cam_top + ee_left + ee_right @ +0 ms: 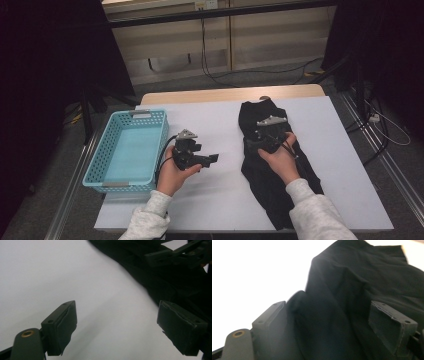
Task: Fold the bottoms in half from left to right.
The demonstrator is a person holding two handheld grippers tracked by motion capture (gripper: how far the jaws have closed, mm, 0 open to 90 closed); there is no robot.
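Observation:
A black garment [272,172] lies folded into a long strip on the right half of the white table [220,200], running from the far side toward the near edge. My right gripper [261,134] hovers over its upper part, a hand around its body. Its jaws stand wide apart in the right gripper view [329,327], with black cloth [367,277] beneath and between them and no pad pressing on it. My left gripper [211,159] is held over bare table left of the garment, pointing right. It is open and empty [117,330], facing the cloth [160,282] and the other gripper [180,255].
An empty teal mesh basket [97,160] stands at the table's left edge, just left of my left hand. Bare white surface lies between the basket and the garment. Beyond the table are floor cables and dark stands.

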